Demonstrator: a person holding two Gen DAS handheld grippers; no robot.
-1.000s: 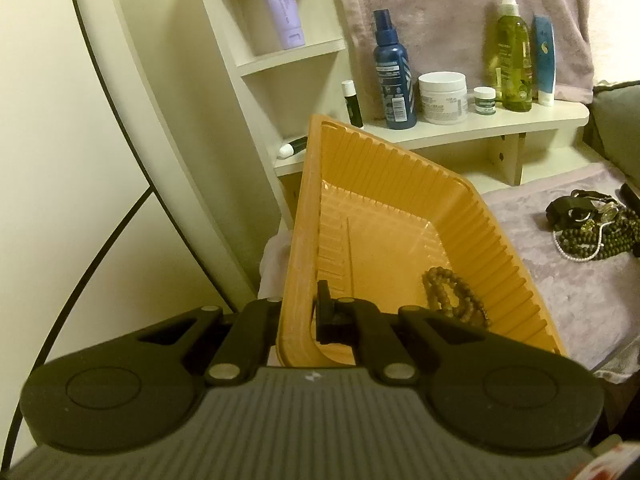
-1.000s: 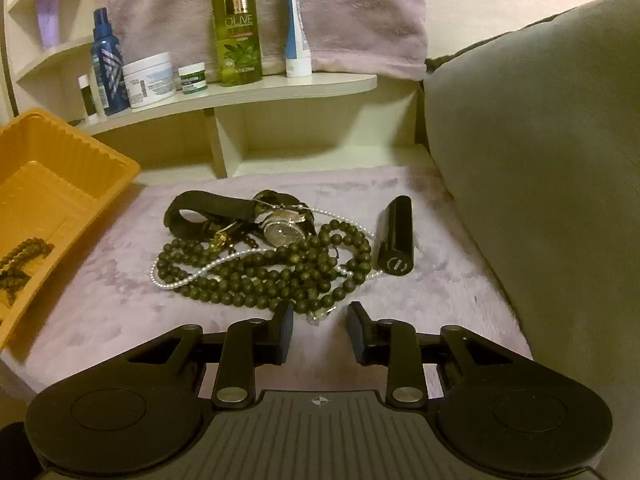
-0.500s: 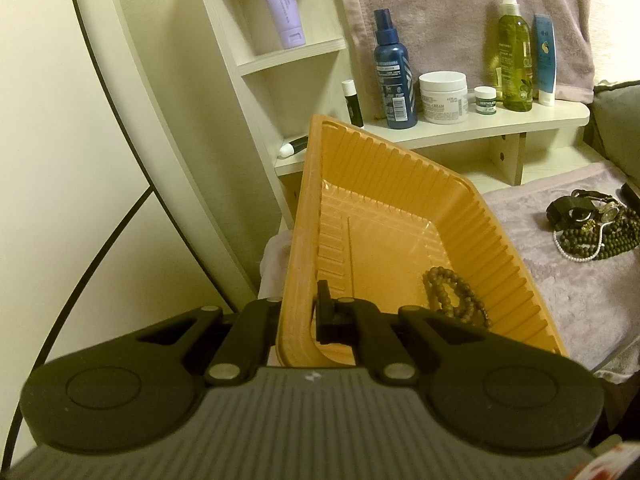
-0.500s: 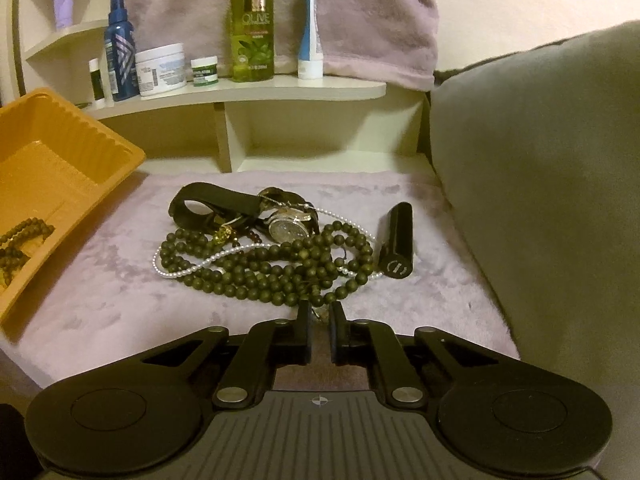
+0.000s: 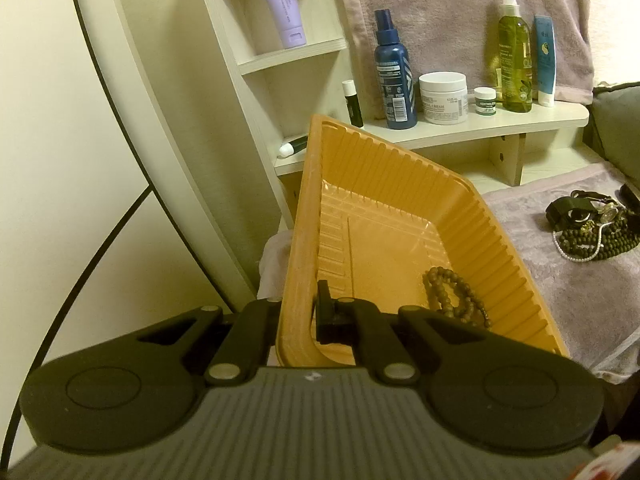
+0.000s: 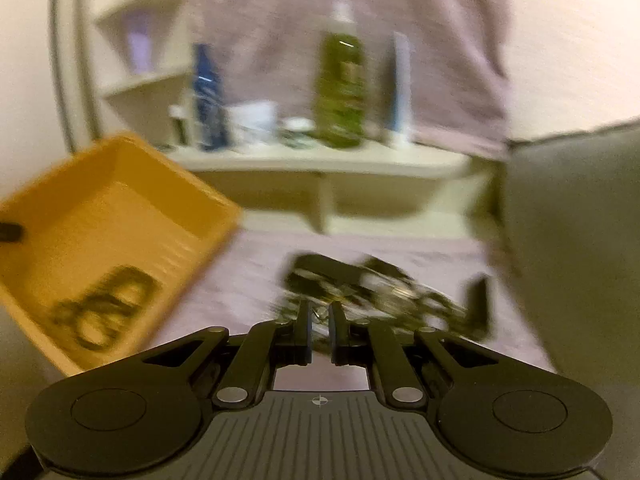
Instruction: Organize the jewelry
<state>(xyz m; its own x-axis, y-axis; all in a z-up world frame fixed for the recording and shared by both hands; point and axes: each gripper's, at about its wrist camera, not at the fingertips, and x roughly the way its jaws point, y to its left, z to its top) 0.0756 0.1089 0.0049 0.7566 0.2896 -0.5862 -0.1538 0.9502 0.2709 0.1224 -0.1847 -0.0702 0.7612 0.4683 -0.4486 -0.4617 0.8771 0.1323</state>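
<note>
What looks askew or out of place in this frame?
The orange tray is tilted, its near wall clamped in the left gripper, with a bead bracelet at its low end. On the mat, the remaining jewelry lies tangled.

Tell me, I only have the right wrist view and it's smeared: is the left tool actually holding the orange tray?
Observer: Yes. The left tool is shut on the near rim of the orange tray, one finger inside, one outside.
Operator: What's the dark loop inside it?
Observer: A brown bead bracelet, lying on the tray floor by the right wall.
Operator: Anything white in the pile on the cloth?
Observer: A white pearl strand loops along the near edge of the dark beads.
</note>
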